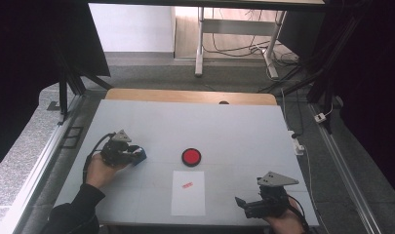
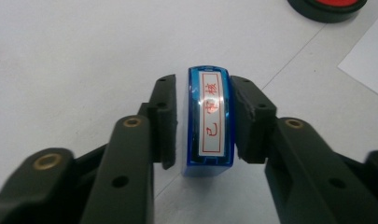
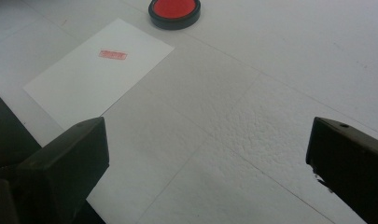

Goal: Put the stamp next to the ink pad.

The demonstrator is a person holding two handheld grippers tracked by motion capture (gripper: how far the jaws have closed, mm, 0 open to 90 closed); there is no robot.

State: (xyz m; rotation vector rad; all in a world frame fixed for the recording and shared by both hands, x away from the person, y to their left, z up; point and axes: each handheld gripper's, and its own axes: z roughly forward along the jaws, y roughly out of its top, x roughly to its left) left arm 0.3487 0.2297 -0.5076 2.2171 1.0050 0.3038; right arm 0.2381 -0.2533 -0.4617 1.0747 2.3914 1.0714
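We see the left gripper (image 2: 205, 126) with its 2 black jaws narrowly parted around a blue translucent plastic stamp (image 2: 209, 119): 1 pad presses its side, the other stands just off it. The stamp sits on the white table (image 1: 234, 126), left of the round black-rimmed red ink pad (image 1: 191, 157); its white label carries red characters. Near the pad lies a white paper sheet (image 1: 187, 200) bearing 1 small red stamped mark (image 1: 187, 185). Right of the pad, the right gripper (image 1: 246, 204) gapes wide, holding nothing.
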